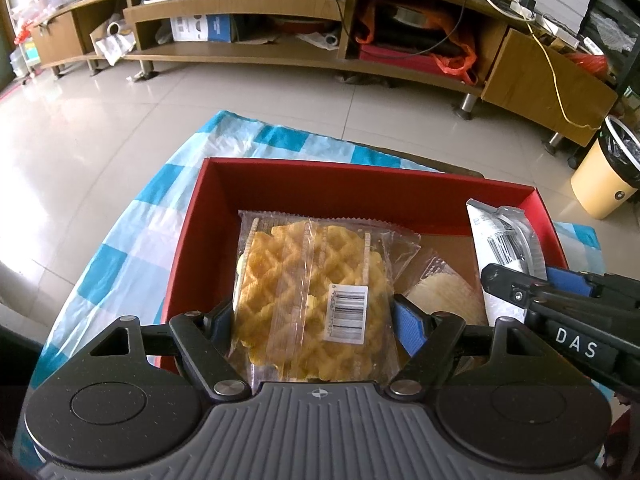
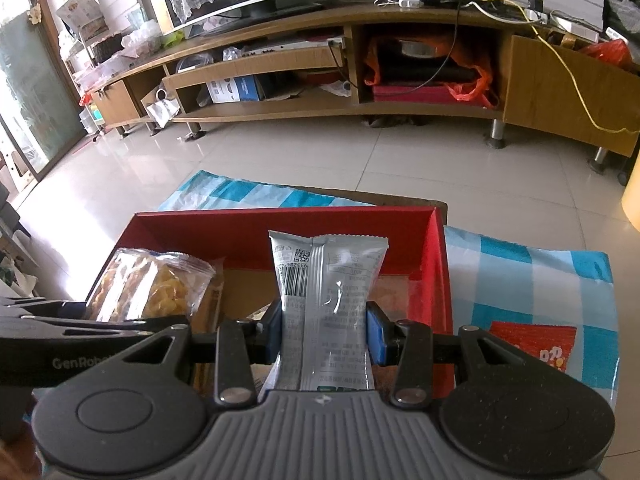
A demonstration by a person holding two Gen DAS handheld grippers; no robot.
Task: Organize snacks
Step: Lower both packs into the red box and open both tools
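My left gripper [image 1: 312, 320] is shut on a clear packet of yellow waffle biscuits [image 1: 308, 280] and holds it over the left part of an open red box [image 1: 360, 178]. My right gripper [image 2: 326, 332] is shut on a silver-grey snack packet [image 2: 326, 280] and holds it upright over the right part of the same red box [image 2: 280, 220]. The silver packet [image 1: 504, 236] and the right gripper also show at the right of the left wrist view. The waffle packet [image 2: 152, 288] shows at the left of the right wrist view. Another pale packet [image 1: 444, 292] lies in the box.
The box stands on a blue-and-white checked cloth [image 1: 132, 240] over a low table. A red snack packet [image 2: 536, 344] lies on the cloth right of the box. A long wooden TV cabinet [image 2: 340, 60] runs along the back. A yellow bin [image 1: 604, 176] stands at the right.
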